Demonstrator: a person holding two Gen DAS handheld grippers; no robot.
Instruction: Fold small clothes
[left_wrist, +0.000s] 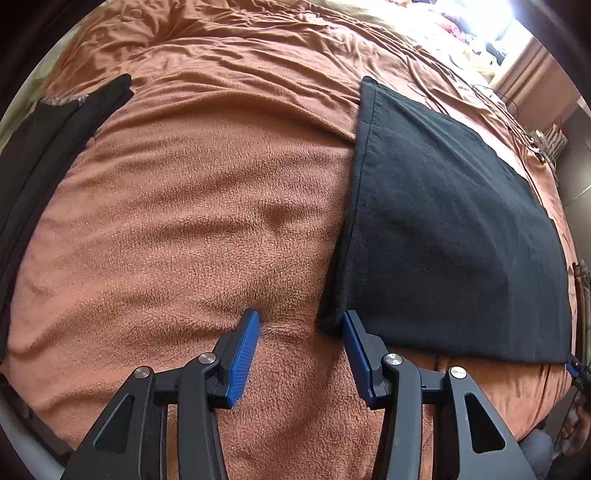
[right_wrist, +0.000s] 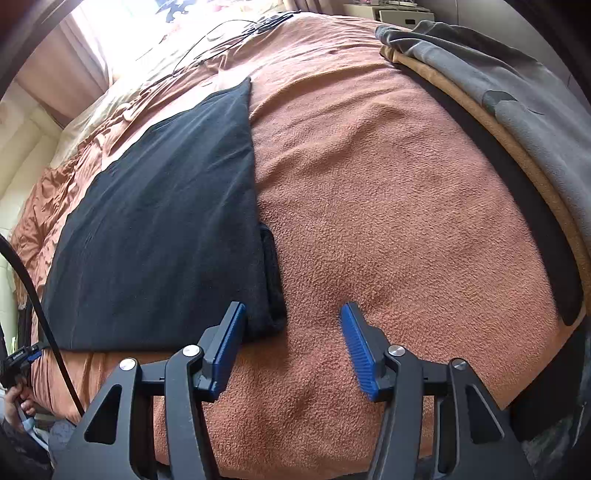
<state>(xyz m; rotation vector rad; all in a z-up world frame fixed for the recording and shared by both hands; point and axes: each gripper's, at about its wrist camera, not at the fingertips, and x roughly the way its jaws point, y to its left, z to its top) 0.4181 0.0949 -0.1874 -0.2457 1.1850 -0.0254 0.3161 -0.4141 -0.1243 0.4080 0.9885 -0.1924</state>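
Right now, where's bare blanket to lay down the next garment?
Free: orange blanket between black folded cloth and dark garment at its far left; also the wide patch right of the cloth, up to the grey and tan clothes pile. Crowded: bed's far edge, with cables.

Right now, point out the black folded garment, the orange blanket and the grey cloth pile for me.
black folded garment (left_wrist: 443, 229): left wrist view, middle of its flat top.
orange blanket (right_wrist: 388, 184): right wrist view, bare fleece right of the garment.
grey cloth pile (right_wrist: 498, 81): right wrist view, its top grey layer at the bed's far right edge.
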